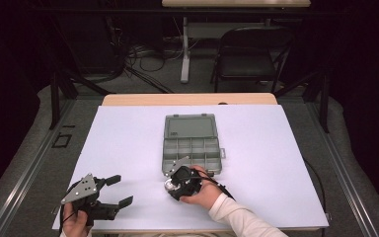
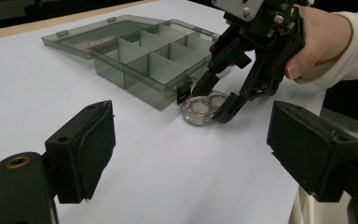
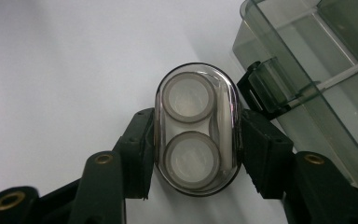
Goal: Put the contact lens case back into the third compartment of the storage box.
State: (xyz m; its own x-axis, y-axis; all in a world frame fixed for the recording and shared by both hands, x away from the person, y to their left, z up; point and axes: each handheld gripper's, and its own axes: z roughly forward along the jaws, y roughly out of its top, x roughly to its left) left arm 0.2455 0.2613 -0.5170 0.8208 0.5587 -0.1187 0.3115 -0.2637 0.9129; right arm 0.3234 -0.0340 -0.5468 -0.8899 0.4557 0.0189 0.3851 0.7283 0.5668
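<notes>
My right gripper (image 3: pixel 193 156) fingers clamp the contact lens case (image 3: pixel 196 128) beside the compartment box (image 1: pixel 192 148) near-left corner; left gripper (image 1: pixel 116 190) fingers wide, empty, bare counter (image 1: pixel 276 163) around.

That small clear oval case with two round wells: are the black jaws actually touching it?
Touching. In the right gripper view, the right gripper presses both pads against the clear oval case's sides.

- A small clear oval case (image 3: pixel 196 128) with two round wells lies flat on the white table, squeezed between the right gripper's fingers (image 3: pixel 135 154).
- A smoky grey divided box (image 1: pixel 192 145) lies open just beyond those fingers, its compartments empty.
</notes>
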